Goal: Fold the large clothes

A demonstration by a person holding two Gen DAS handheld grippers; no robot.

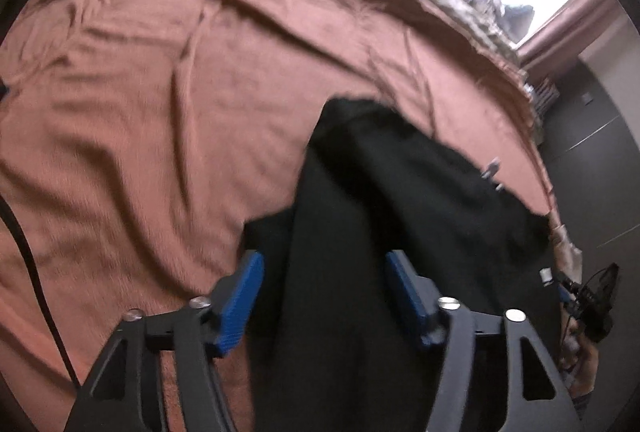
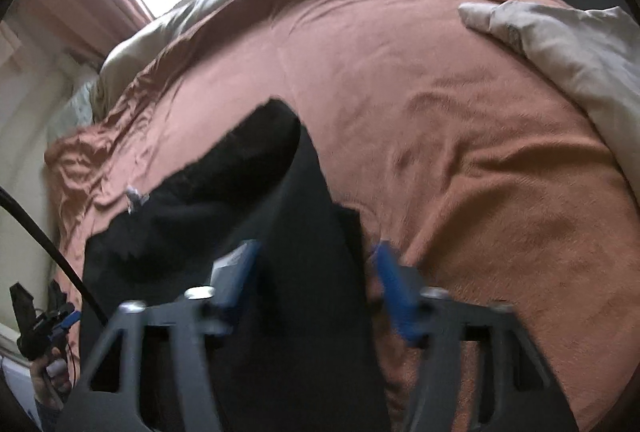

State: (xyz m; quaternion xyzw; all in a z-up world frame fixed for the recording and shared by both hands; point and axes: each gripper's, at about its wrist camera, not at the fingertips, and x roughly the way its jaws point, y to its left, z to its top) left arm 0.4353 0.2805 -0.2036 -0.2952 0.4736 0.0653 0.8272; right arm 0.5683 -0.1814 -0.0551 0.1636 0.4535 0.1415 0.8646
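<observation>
Left claw [image 1: 324, 296]: spread, black garment [image 1: 384, 232] between its fingers. Right claw [image 2: 316, 288]: spread, straddling the garment [image 2: 248, 232]. The garment lies rumpled on the bed's brown blanket [image 1: 160, 111], near the edge.

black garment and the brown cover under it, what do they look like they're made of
Black garment: seemingly a matte woven or knit cloth; it drapes in soft folds with no shine, though blur hides the weave.
Brown cover: seemingly a napped, fleece-like or brushed fabric; its near part looks fuzzy, and its wrinkled far part shows a slight sheen.
</observation>
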